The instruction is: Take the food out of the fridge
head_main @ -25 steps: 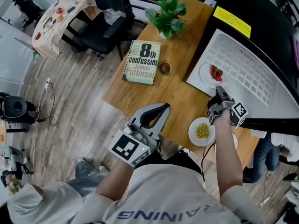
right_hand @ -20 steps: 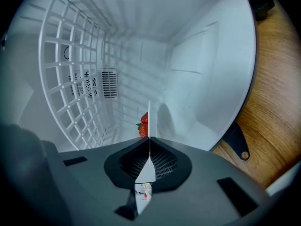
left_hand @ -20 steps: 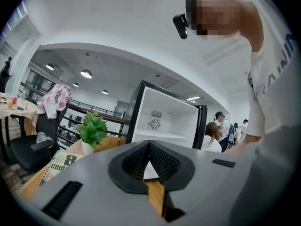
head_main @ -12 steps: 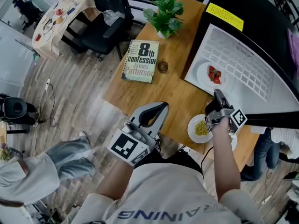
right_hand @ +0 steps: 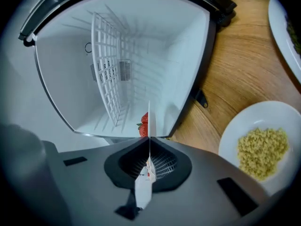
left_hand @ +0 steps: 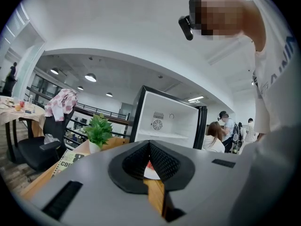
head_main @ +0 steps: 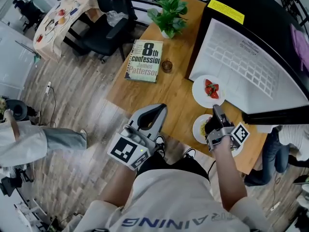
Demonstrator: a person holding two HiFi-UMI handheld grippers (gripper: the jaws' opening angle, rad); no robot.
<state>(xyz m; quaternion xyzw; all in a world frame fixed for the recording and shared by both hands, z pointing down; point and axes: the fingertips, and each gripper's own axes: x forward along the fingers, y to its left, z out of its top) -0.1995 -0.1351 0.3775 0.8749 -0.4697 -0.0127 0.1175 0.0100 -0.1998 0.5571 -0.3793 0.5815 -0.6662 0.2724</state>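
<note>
The small black fridge (head_main: 251, 57) stands open on the wooden table (head_main: 174, 93), its white inside bare around the wire shelf (right_hand: 109, 74). My right gripper (head_main: 215, 109) is shut on the rim of a white plate of strawberries (head_main: 208, 91), which is just outside the fridge mouth above the table. In the right gripper view the plate (right_hand: 149, 121) shows edge-on between the jaws, with the strawberries (right_hand: 143, 124) behind it. A plate of yellow grains (head_main: 201, 128) lies beside my right hand. My left gripper (head_main: 153, 114) is shut and empty at the table's near edge.
A paperback book (head_main: 144, 61), a small glass (head_main: 167, 66) and a potted plant (head_main: 170, 11) sit on the far part of the table. Another plate (right_hand: 285, 28) lies at the right. A black chair (head_main: 104, 25) and a person (head_main: 34, 141) are at the left.
My right gripper has drawn the strawberry plate out of the fridge toward the near side of the table. A person has walked in at the left. My left gripper barely shifted.
</note>
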